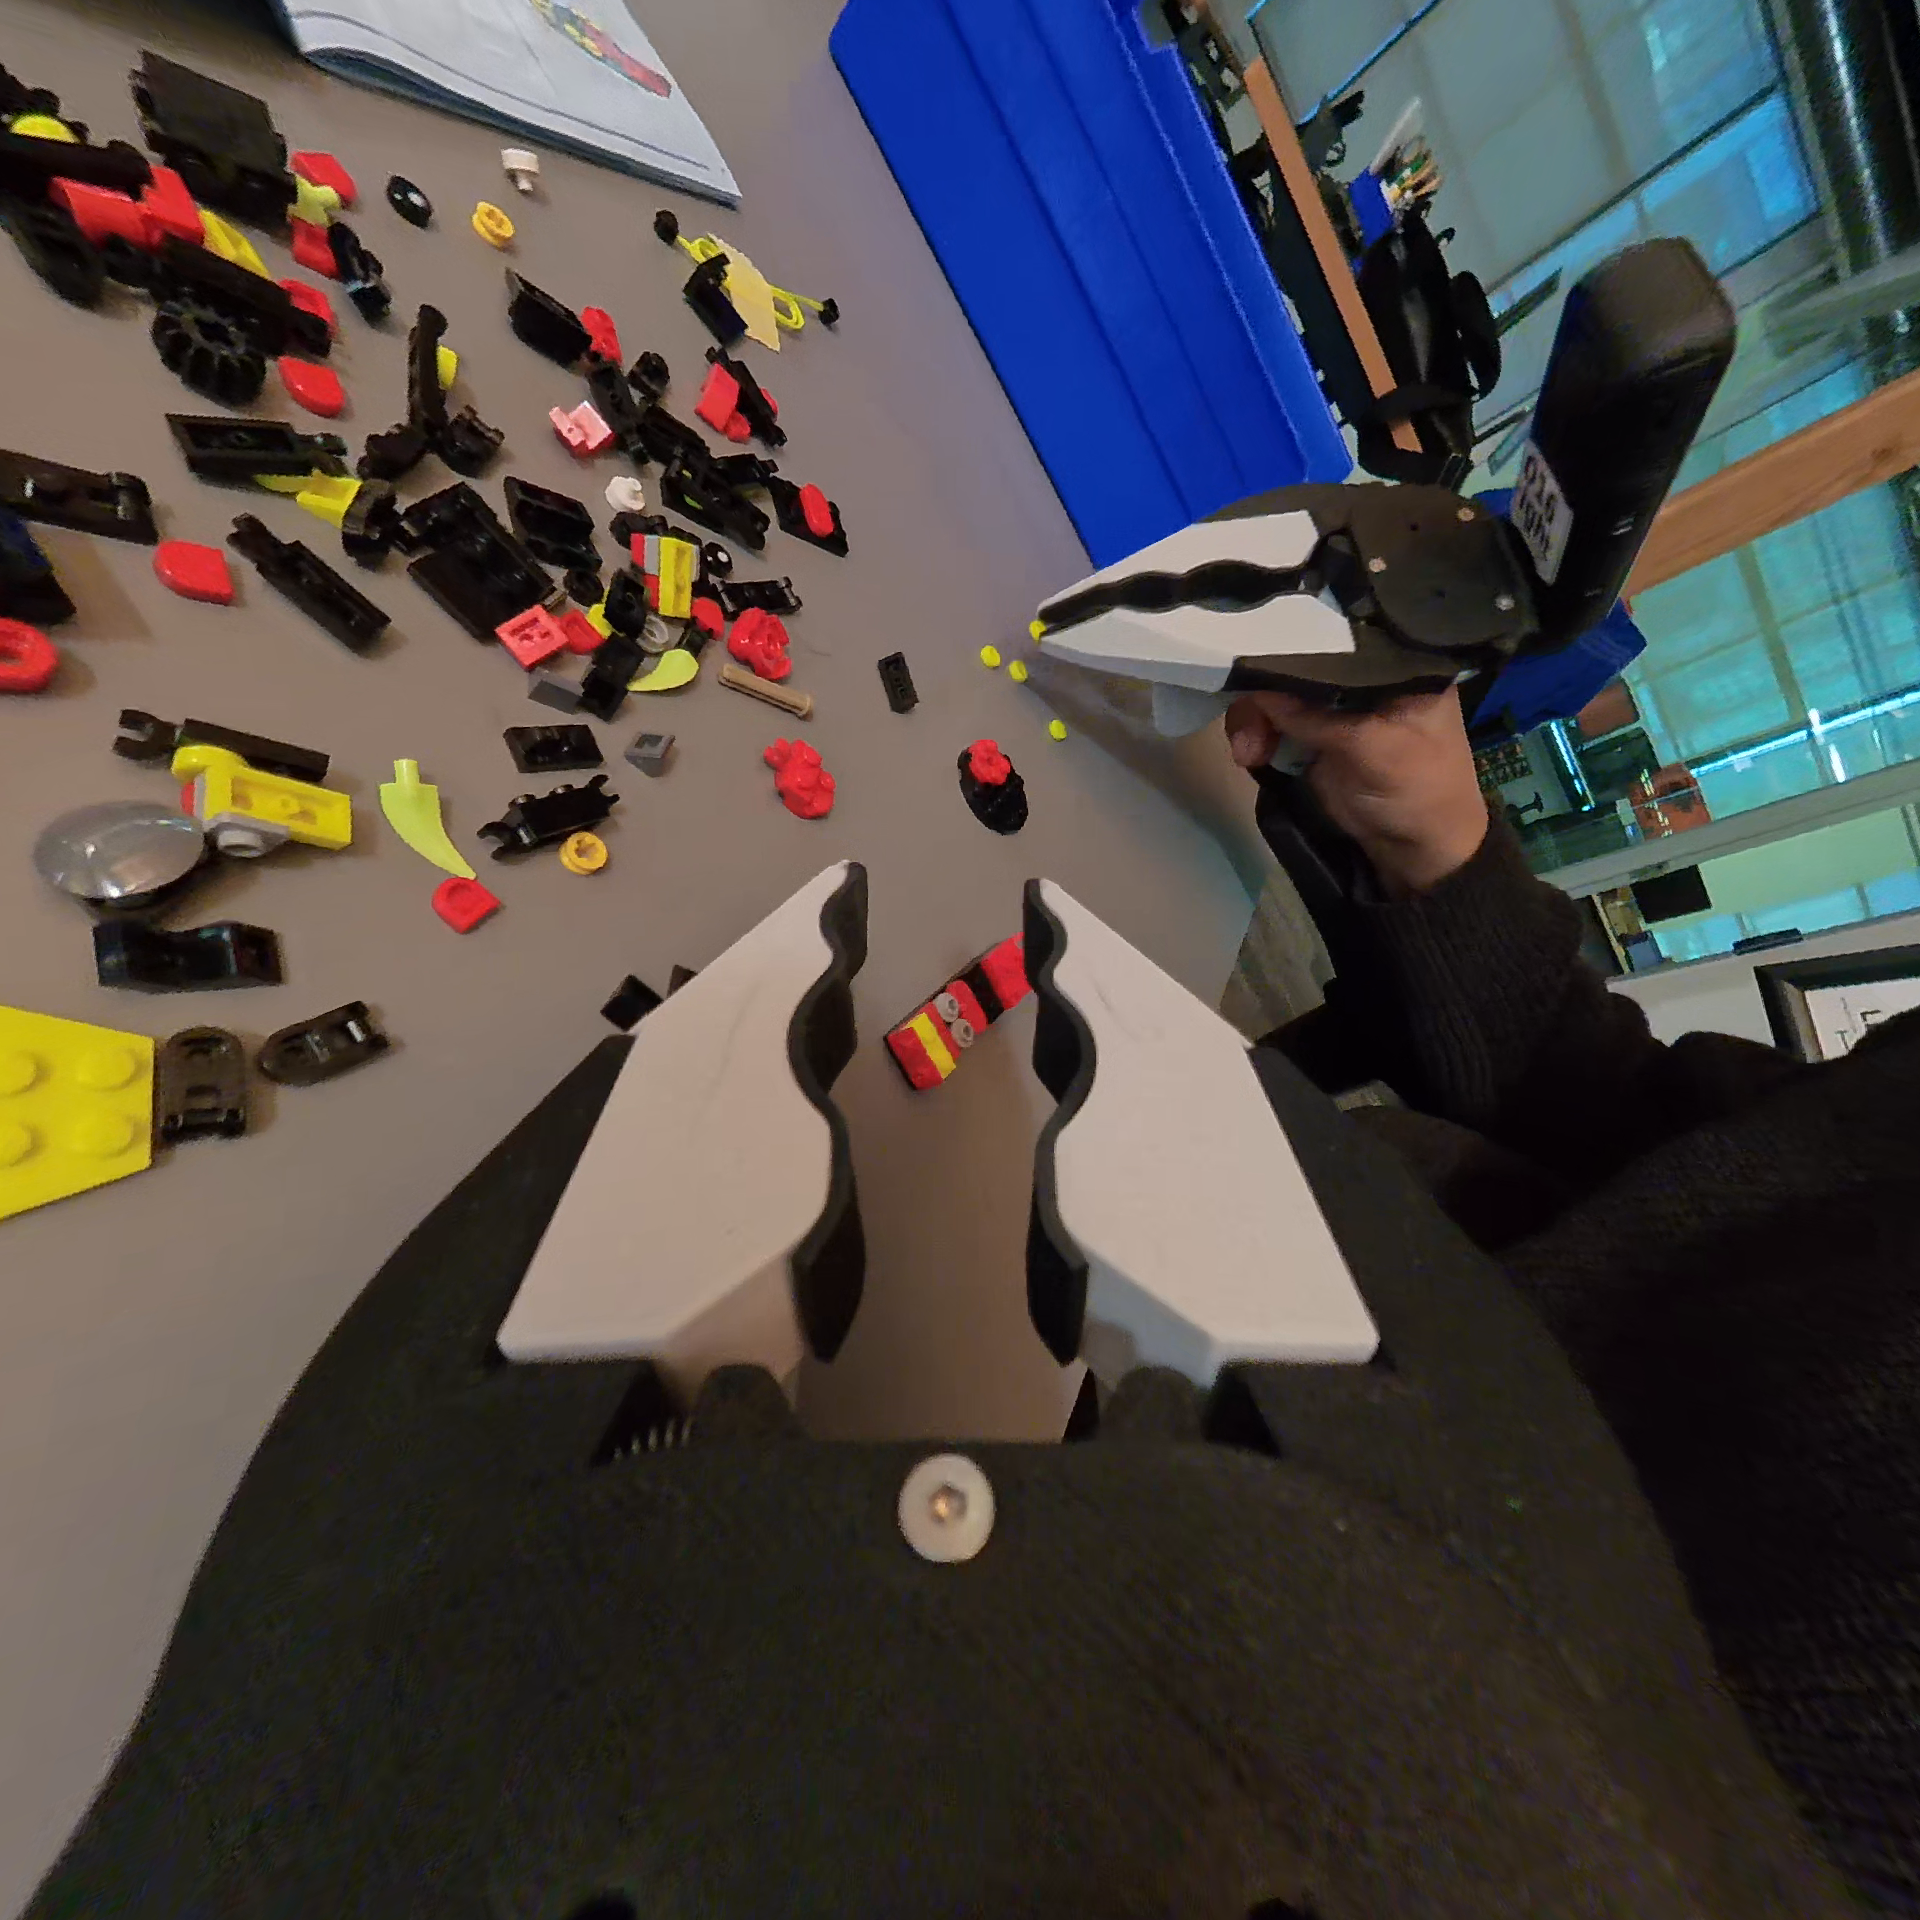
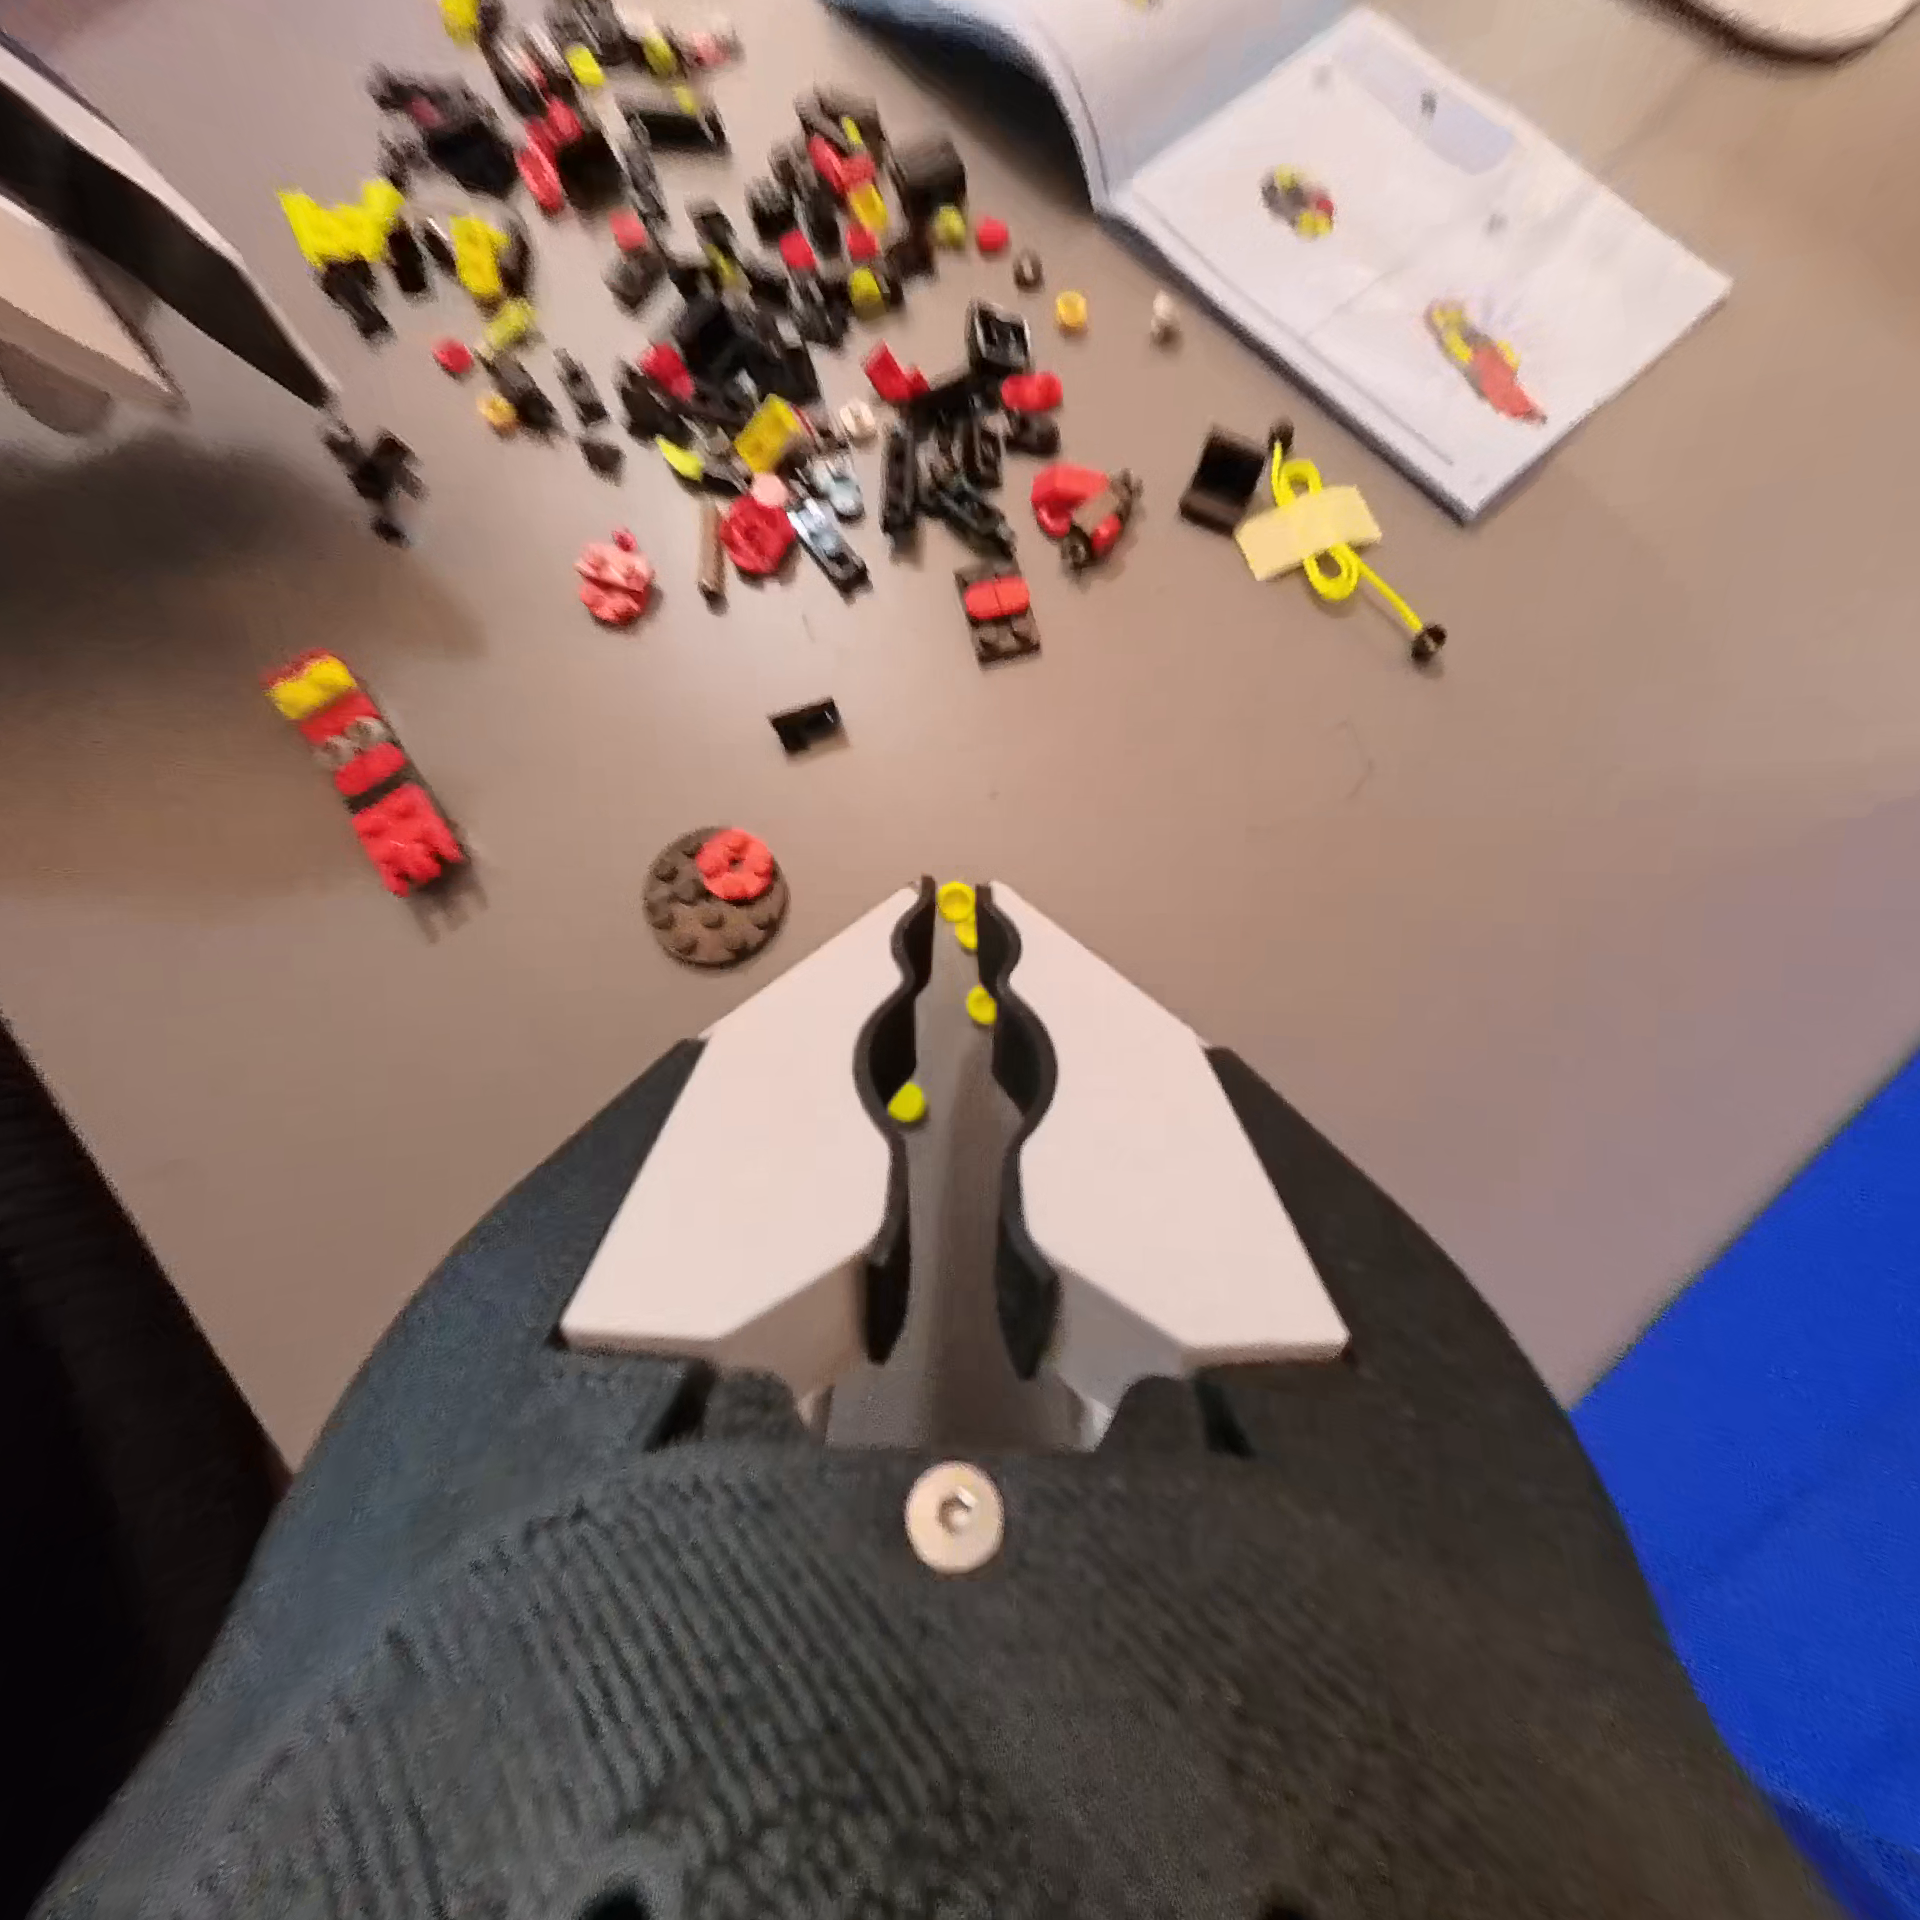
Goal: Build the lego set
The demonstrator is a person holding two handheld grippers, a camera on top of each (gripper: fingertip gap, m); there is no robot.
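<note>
My left gripper (image 1: 943, 902) is open and empty, low over the grey table. A small red, yellow and black brick assembly (image 1: 961, 1013) lies on the table between its fingers; it also shows in the right wrist view (image 2: 358, 769). My right gripper (image 2: 954, 891) is shut on a tiny yellow round stud (image 2: 954, 900) at its tips. It shows from the side in the left wrist view (image 1: 1042, 631), held by a hand just above the table. Three more yellow studs (image 1: 1018, 672) lie under it. A black round plate with a red piece on top (image 2: 717, 894) sits just ahead and to the left of the right gripper.
A spread of loose black, red and yellow pieces (image 1: 582, 540) covers the table's middle and far side. A half-built black and red model (image 1: 135, 218) stands far left. An open instruction booklet (image 2: 1403, 260) lies beyond. A blue bin (image 1: 1070, 260) bounds the right side.
</note>
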